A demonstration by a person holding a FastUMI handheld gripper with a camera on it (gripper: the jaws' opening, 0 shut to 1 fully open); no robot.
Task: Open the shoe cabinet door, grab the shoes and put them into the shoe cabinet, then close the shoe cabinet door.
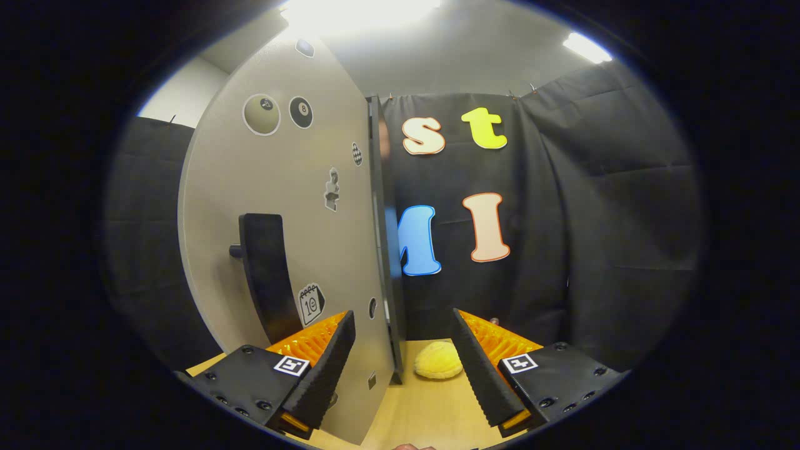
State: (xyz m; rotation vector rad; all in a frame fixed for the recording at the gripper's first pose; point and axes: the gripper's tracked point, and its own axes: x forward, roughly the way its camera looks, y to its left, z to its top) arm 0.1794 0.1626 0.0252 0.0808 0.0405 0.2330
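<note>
The shoe cabinet door (281, 206) is a pale grey panel with stickers and a black handle (265, 275). It stands swung towards me, and its free edge (381, 250) runs down between my fingers. My gripper (403, 350) is open, with the left finger (325, 369) in front of the door's lower face and the right finger (481, 369) beyond the door's edge. A yellow fluffy shoe (439, 360) lies on the wooden tabletop (431, 412) just ahead of the fingers, to the right of the door's edge.
Black cloth walls close the booth behind and to the right. A fingertip of a person's hand (412, 447) shows under the gripper.
</note>
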